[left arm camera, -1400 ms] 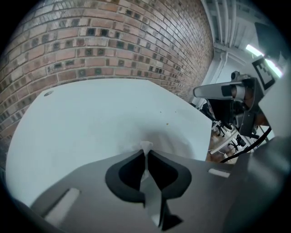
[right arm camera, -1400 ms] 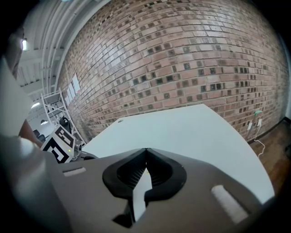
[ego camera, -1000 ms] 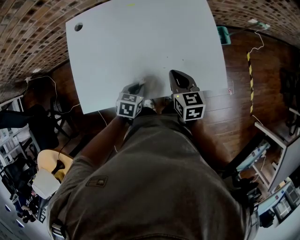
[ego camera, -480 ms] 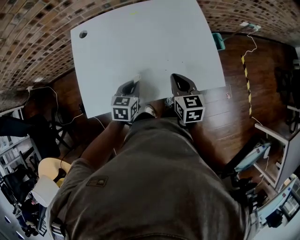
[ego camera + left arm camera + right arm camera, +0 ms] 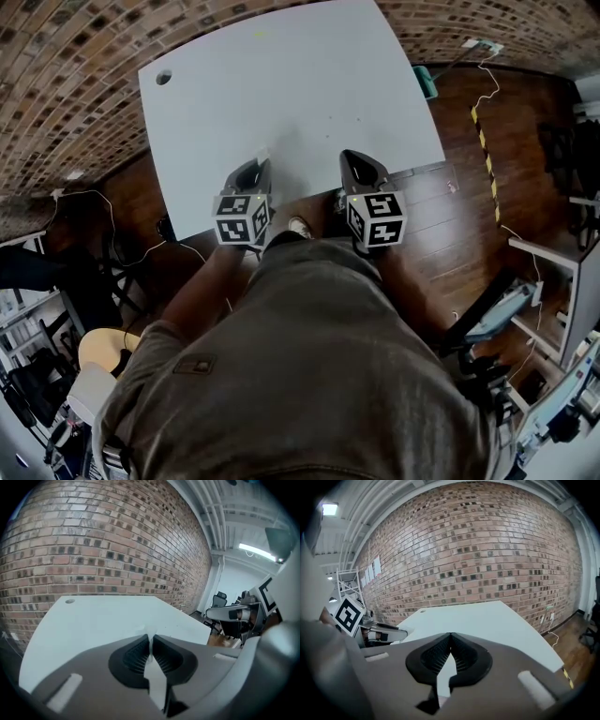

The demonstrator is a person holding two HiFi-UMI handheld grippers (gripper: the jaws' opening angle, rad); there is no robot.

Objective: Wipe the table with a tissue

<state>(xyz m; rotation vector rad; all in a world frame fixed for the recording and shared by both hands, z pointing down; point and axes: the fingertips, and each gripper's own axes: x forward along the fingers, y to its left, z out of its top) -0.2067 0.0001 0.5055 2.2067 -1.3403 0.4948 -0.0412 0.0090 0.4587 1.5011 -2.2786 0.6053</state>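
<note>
Left claw: clamped on the tissue, at the table's near edge.
Right claw: pressed together, empty, alongside.
Around: cable hole at the far left corner; brick wall beyond.

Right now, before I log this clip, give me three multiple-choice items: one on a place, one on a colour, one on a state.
1. Where on the table is the hole?
A. far left corner
B. far right corner
C. centre

2. What colour is the table?
A. black
B. red
C. white

3. The left gripper is:
A. open
B. shut on the tissue
C. shut, empty

Answers: 1 A, the head view shows the hole at the far left corner. 2 C, the top is plain white. 3 B, a white strip is pinched between the closed jaws.
</note>
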